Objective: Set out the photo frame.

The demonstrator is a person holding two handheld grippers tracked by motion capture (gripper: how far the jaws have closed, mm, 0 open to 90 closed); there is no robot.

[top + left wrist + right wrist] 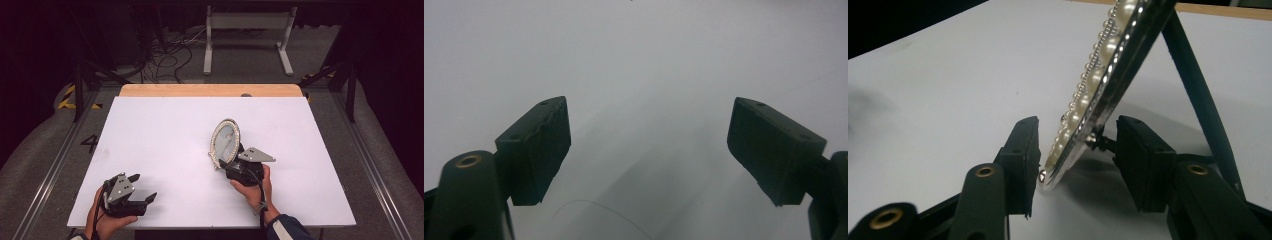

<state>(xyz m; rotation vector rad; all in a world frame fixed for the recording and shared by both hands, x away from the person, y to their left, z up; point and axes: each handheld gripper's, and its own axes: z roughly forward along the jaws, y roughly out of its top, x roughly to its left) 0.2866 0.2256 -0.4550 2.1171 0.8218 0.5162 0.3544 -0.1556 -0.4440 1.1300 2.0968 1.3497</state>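
At the near left corner of the white table (165, 130), the left gripper (141, 188) rests in the person's left hand (102, 222), its fingers (536, 145) spread wide with nothing between them; the left gripper view shows bare table surface in the gap. It lies well apart from the frame to its right.

Right of the table's middle stands an oval picture frame (225, 141), its rim set with pearl-like beads, leaning back on a dark strut (1198, 95) behind it. Its lower edge sits on the table.

The right gripper (225, 165), held in the person's right hand (255, 190), reaches the frame's lower edge from the near right side. In the right gripper view its fingers (1023, 155) stand about half open on either side of that edge: one is just beside the beaded front, a narrow gap showing, and the other is close behind the back, near a small fitting. The pads do not press on the frame.
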